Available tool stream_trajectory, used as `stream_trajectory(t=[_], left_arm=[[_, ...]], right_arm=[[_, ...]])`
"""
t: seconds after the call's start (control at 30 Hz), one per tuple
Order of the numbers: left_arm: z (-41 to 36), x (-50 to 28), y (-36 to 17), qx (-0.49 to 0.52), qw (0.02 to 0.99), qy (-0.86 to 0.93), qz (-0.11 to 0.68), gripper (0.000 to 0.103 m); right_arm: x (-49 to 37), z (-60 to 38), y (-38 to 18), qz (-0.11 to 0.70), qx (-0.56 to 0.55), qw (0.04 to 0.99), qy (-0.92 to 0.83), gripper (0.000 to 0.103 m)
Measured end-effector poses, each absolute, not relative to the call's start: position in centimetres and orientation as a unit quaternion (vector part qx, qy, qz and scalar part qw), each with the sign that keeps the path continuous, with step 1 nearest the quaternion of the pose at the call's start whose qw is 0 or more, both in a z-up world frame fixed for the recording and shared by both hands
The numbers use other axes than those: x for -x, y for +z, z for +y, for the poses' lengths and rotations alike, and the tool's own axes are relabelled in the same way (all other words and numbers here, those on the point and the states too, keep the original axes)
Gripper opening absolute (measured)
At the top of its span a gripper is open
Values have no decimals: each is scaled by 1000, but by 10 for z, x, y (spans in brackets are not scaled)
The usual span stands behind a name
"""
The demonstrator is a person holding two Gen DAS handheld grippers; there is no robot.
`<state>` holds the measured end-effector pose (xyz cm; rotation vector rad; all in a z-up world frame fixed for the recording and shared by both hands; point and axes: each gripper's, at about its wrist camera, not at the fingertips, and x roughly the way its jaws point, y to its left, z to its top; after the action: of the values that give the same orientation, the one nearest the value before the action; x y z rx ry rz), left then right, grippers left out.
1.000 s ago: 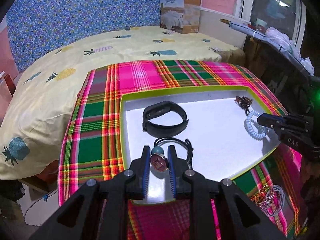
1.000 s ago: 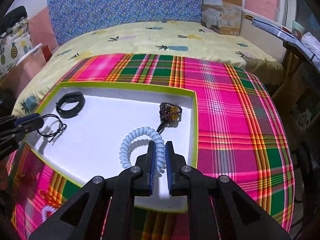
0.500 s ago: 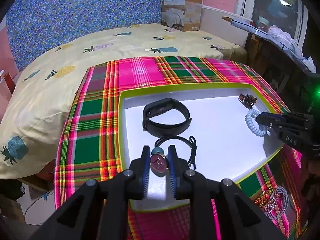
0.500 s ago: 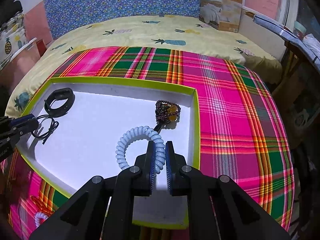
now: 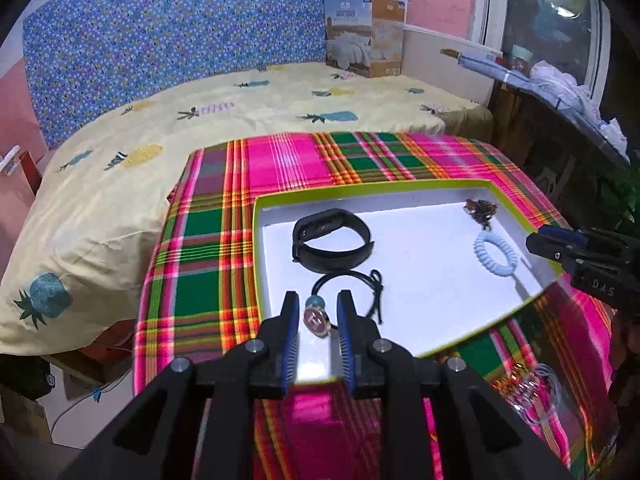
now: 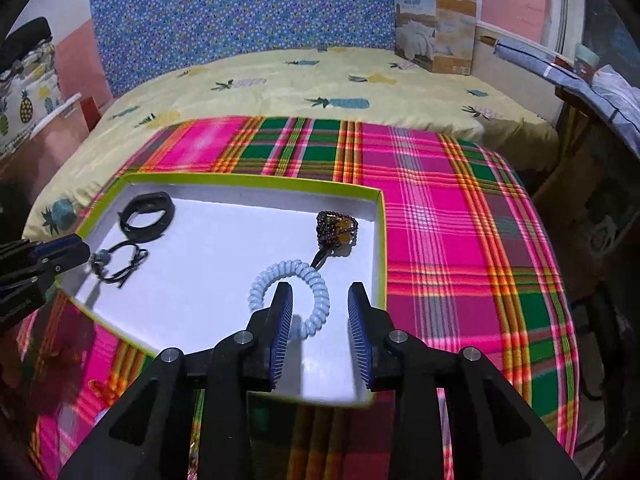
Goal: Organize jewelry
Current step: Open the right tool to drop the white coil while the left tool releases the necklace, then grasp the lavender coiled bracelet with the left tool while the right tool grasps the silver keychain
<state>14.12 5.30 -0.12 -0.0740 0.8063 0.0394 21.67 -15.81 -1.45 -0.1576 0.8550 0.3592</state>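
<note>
- A shallow white tray with a lime-green rim [image 5: 256, 240] is seen on a pink, green and orange plaid cloth [image 5: 200, 272].
- The left gripper [image 5: 318, 320], black with blue ribbed pads, is held over the tray's near edge; its jaws are opening, and a round pink pendant with a gold rim [image 5: 317, 321] is seen between them, with gaps on both sides.
- A black cord [image 5: 374, 288] is looped behind the pendant.
- A black rubber wristband [image 5: 332, 240] is laid further back.
- A pale blue coiled bracelet [image 5: 496, 254] and a dark beaded bracelet [image 5: 480, 208] are placed at the right.
- The right gripper [image 5: 538, 242] is seen just beside the coil.
</note>
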Motion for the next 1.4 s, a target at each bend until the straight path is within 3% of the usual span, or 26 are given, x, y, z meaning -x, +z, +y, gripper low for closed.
stream_trajectory(t=[0.77,1.4], left_arm=[[47,-28,16,43,928,1,370,20],[47,-4,13,60,927,-8,371,20]], right_arm=[[-86,-188,19,369,30,905,211,30],[-57,-184,15,372,28,898,235,30]])
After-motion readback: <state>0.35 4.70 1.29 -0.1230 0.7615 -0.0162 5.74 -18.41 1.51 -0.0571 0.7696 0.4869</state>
